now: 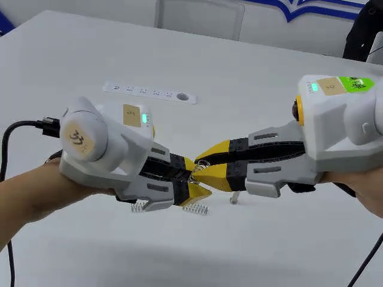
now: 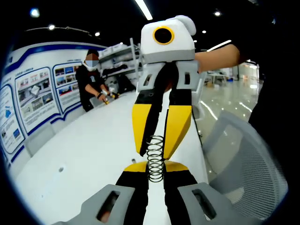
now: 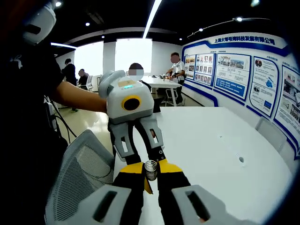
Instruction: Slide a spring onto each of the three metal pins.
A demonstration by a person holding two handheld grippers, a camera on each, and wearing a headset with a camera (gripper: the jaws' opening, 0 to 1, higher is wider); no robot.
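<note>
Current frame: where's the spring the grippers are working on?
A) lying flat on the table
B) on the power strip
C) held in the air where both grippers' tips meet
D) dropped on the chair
C: the spring sits between the left gripper jaws, with the right gripper jaws closed around its other end, up off the table.

The spring is thin, bare metal wire with a bright shine. The left gripper and right gripper have smooth, faintly glossy white and grey plastic shells, with matt yellow and black jaws. The bench top is smooth matt white. The power strip near its far edge is white plastic. The chair back is grey mesh.
</note>
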